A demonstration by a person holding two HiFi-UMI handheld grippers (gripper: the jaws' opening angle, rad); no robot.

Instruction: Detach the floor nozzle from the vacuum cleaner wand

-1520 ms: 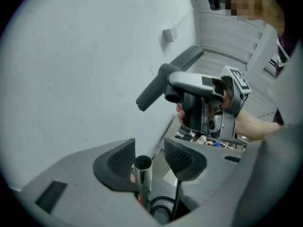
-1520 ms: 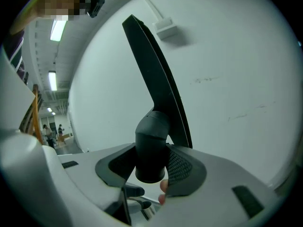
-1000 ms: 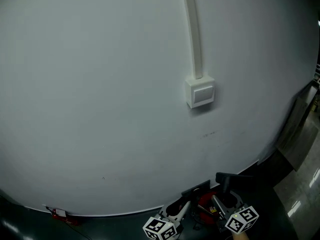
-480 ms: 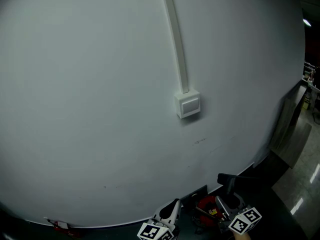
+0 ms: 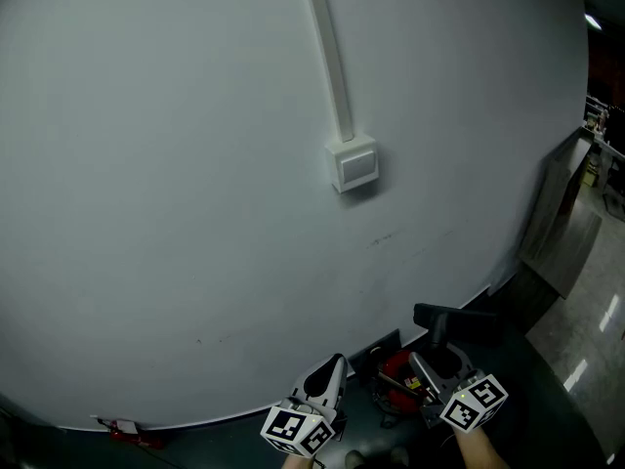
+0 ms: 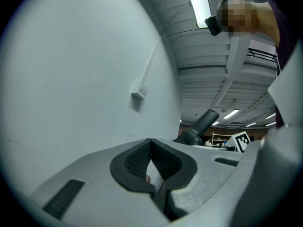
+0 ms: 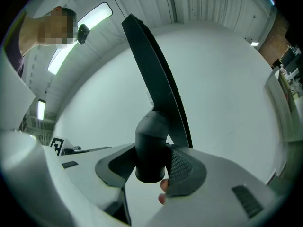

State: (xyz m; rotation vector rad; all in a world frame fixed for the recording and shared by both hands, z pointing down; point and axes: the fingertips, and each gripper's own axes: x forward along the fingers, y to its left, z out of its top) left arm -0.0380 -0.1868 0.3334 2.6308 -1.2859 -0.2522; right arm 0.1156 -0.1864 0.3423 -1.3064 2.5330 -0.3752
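A dark floor (image 5: 195, 447) is shown at the foot of a white wall (image 5: 195, 164), a small red object (image 5: 122, 428) left lying on it.

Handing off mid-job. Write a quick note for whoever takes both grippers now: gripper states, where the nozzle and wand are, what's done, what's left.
Left gripper: fingers shut, nothing between them.
Right gripper: shut on the neck of the floor nozzle, nozzle head upward, in front of the white wall.
Wand: not made out in any view; the neck's lower end shows bare.
Done: nozzle looks detached.
To do: probably set the nozzle down.
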